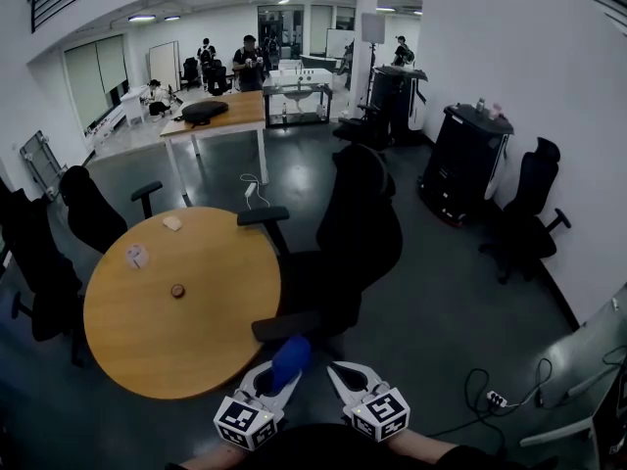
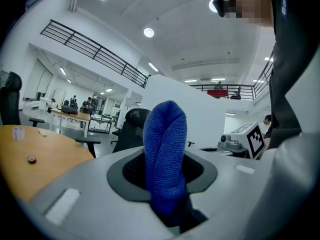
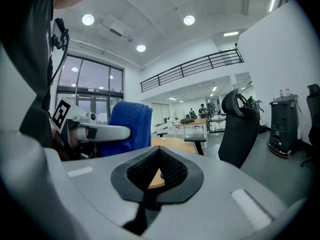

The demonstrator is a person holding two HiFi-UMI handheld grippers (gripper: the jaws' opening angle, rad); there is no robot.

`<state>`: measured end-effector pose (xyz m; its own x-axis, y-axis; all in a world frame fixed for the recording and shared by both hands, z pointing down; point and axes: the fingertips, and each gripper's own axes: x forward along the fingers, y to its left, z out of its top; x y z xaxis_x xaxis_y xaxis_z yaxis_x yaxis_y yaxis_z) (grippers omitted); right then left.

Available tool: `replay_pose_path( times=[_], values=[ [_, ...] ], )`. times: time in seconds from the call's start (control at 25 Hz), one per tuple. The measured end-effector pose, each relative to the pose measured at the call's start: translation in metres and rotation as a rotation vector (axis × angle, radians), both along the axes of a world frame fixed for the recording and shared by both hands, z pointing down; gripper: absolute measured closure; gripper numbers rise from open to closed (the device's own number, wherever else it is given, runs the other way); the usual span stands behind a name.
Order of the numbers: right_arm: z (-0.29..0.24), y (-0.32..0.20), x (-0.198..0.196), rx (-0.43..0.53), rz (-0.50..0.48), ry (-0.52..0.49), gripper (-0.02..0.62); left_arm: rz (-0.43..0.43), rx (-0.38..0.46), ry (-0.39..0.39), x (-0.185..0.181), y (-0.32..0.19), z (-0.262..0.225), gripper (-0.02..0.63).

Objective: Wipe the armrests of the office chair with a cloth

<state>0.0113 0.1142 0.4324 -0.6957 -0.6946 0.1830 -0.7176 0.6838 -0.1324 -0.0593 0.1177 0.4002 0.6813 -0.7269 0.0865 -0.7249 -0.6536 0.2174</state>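
In the head view, a black office chair [image 1: 358,233] stands beside the round wooden table [image 1: 196,341]. Its far armrest [image 1: 263,215] and near armrest [image 1: 285,325] point toward the table. My left gripper [image 1: 272,388] is low in front of me, shut on a blue cloth [image 1: 291,359] just short of the near armrest. The cloth [image 2: 165,154] stands upright between the jaws in the left gripper view, with the chair [image 2: 131,128] beyond. My right gripper [image 1: 345,378] hangs beside it, shut with nothing held [image 3: 160,156]; it sees the cloth [image 3: 131,126] and the chair [image 3: 241,129].
Small items [image 1: 137,256] lie on the round table. More black chairs stand at the left [image 1: 90,213] and right [image 1: 524,213]. A black cabinet [image 1: 465,160], a rectangular table [image 1: 220,116] and floor cables with a power strip [image 1: 496,398] are around. People stand far back.
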Motion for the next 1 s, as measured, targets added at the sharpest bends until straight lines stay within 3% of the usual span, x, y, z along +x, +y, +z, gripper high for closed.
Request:
replay_pose_path(
  times=[1.0],
  values=[
    [0.0,0.0068,-0.005,0.004,-0.02,0.01,0.594,-0.013,-0.005,-0.012,-0.0013,0.0044,-0.0051,0.46]
  ],
)
